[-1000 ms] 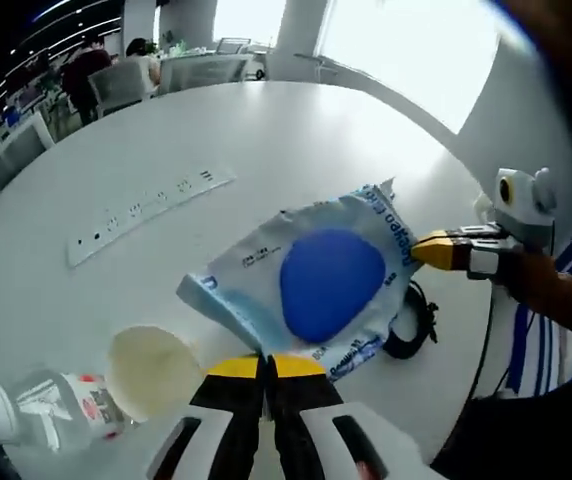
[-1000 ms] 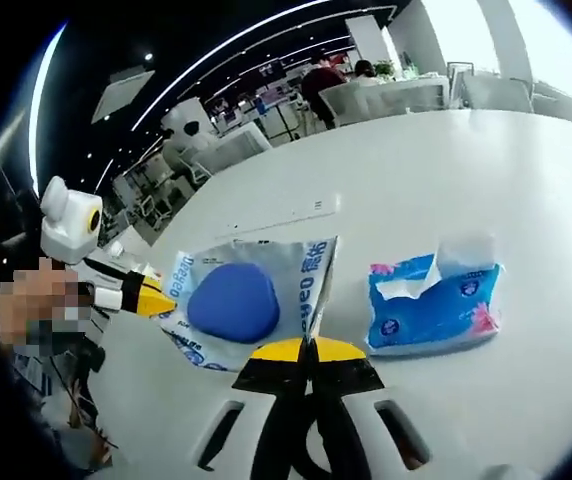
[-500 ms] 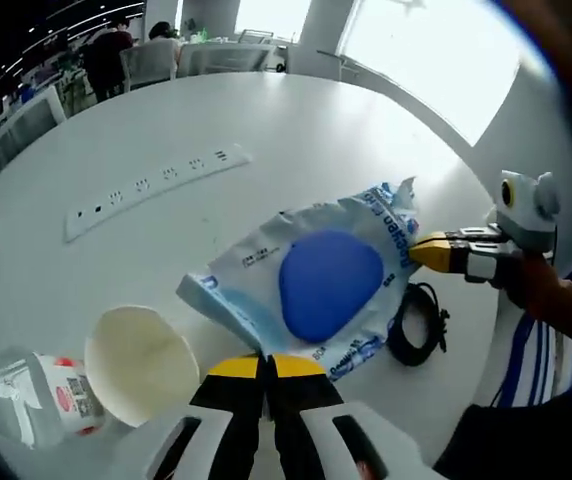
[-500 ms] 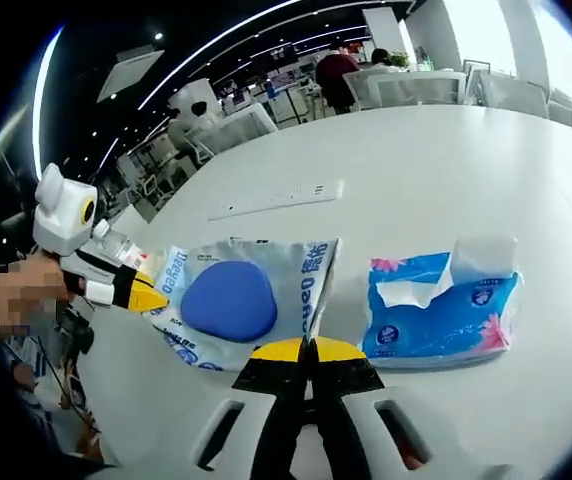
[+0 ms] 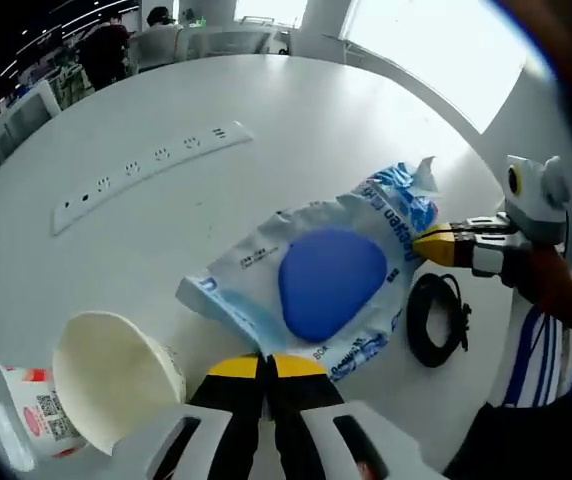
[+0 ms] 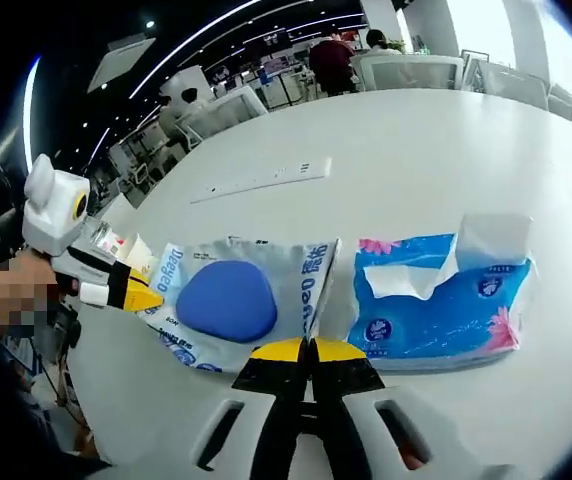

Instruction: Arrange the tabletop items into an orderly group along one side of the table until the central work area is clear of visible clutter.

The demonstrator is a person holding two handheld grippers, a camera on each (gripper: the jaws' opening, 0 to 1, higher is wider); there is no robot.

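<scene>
A pale blue wet-wipes pack (image 5: 331,280) with a round dark-blue lid lies stretched between both grippers. My left gripper (image 5: 266,364) is shut on its near edge. My right gripper (image 5: 434,246) comes in from the right, shut on the opposite edge. In the right gripper view the same wipes pack (image 6: 228,300) lies left of centre, with my right gripper (image 6: 309,349) shut on its edge and my left gripper (image 6: 148,297) pinching the far side. A blue tissue pack (image 6: 441,305) with a white tissue sticking up lies right against the wipes pack.
A white power strip (image 5: 151,170) lies across the white round table (image 5: 296,110). A cream paper cup (image 5: 106,375) on its side and a clear bottle (image 5: 21,425) lie at the near left. A black coiled cable (image 5: 441,318) lies by the table edge. Chairs and people sit far behind.
The wipes pack, held by both grippers, has come closer to the tissue pack until they touch. The cup and the cable now show nearer in the left gripper view.
</scene>
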